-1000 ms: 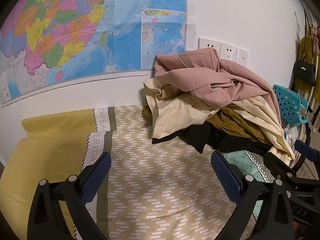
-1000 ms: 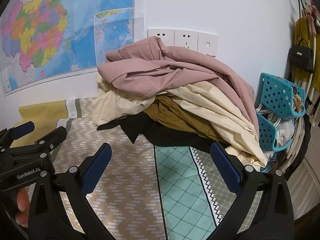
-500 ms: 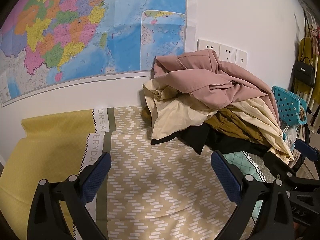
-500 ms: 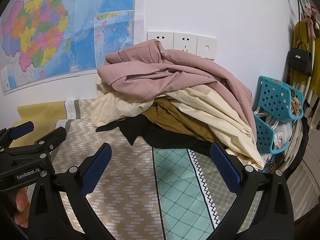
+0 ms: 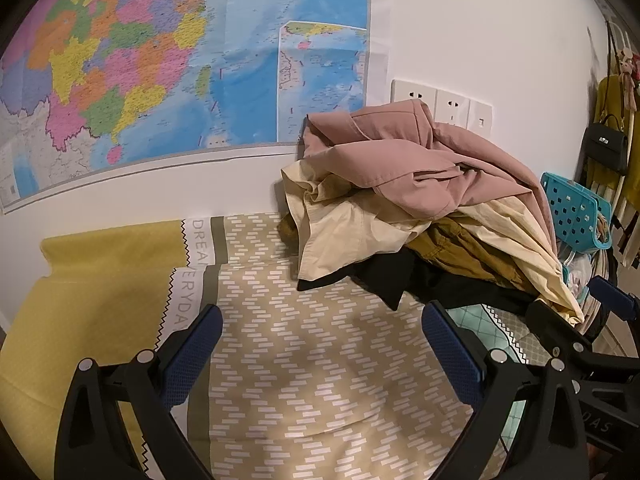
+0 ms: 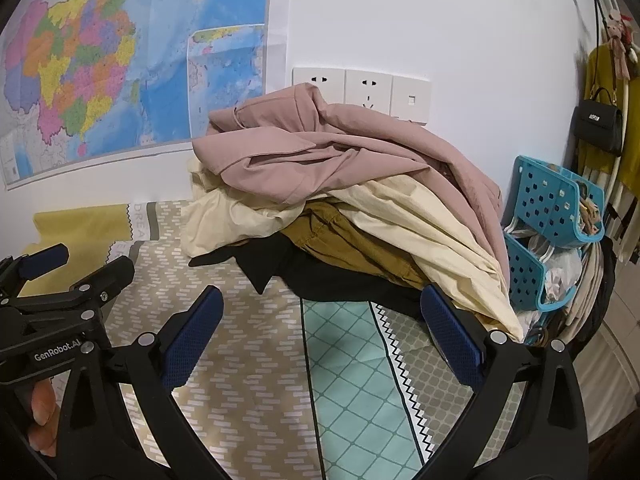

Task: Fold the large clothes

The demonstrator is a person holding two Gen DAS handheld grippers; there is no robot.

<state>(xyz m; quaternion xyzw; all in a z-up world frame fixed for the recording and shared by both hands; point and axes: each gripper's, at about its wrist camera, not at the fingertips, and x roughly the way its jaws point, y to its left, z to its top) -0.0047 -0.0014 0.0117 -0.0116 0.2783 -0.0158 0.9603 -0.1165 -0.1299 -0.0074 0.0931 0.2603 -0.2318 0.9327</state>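
Both grippers poised before the heap of unfolded clothes.

The left gripper and right gripper stand with jaws apart, holding nothing; over the last second the view barely shifts, so no garment is yet picked. The clothes pile, pink garment uppermost, lies ahead of both, right of the left gripper, on the patterned bedspread, against the wall beside the map.
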